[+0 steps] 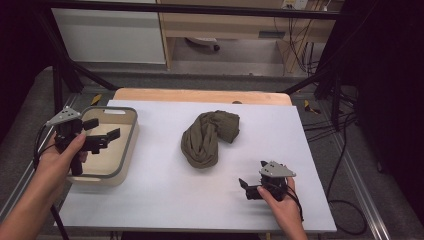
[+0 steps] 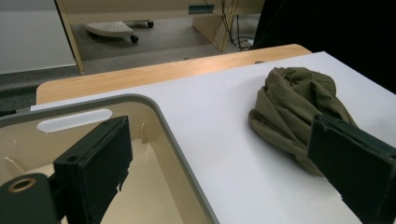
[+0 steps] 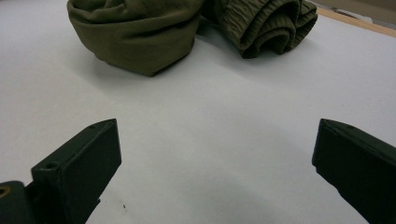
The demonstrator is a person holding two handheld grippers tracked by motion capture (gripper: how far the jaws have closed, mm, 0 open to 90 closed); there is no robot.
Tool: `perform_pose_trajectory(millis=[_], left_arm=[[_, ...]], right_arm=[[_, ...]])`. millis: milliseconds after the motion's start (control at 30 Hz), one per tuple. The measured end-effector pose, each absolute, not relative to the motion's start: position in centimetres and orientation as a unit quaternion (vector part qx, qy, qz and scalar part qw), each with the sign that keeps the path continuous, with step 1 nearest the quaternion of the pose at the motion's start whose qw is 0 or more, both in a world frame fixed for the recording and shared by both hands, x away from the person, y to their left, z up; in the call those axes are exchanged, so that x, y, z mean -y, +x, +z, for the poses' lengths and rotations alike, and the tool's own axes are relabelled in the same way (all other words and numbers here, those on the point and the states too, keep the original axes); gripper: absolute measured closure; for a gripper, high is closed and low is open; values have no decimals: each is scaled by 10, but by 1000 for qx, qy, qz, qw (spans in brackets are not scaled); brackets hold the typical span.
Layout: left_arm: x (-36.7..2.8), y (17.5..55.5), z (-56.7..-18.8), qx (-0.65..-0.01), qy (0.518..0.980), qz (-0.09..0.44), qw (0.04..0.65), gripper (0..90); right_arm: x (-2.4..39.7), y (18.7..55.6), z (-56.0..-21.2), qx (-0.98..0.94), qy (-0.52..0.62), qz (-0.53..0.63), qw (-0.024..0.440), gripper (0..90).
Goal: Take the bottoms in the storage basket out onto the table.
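A crumpled olive-green cloth (image 1: 210, 137) lies near the middle of the white table top (image 1: 165, 190); it also appears in the left gripper view (image 2: 294, 107) and the right gripper view (image 3: 187, 28). A cream tub (image 1: 127, 145) with a grey rim stands at the table's left edge. My left gripper (image 1: 102, 130) hovers open above the tub, jaws pointing right, nothing between them. My right gripper (image 1: 245, 186) rests low on the table at the front right, open and empty, its jaws pointing toward the cloth, well short of it.
A strip of wooden table (image 1: 200, 95) shows behind the white sheet. Black frame bars (image 1: 70, 70) rise at both back corners, and cables (image 1: 345, 150) hang off the right side. In the left gripper view the tub's inside (image 2: 149, 196) looks bare.
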State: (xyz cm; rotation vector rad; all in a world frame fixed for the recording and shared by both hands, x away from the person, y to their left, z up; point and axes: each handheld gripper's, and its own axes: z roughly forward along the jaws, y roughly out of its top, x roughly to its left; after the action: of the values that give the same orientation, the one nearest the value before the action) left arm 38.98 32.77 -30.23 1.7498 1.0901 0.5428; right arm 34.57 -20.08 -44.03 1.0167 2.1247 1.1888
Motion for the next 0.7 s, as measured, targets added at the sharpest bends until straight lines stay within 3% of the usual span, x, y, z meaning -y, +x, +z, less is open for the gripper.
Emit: perform_pose_trajectory(millis=[700], left_arm=[[-322, 372, -309, -437, 720, 220, 491, 64]], right_arm=[[203, 346, -440, -777, 376, 439, 249, 20]])
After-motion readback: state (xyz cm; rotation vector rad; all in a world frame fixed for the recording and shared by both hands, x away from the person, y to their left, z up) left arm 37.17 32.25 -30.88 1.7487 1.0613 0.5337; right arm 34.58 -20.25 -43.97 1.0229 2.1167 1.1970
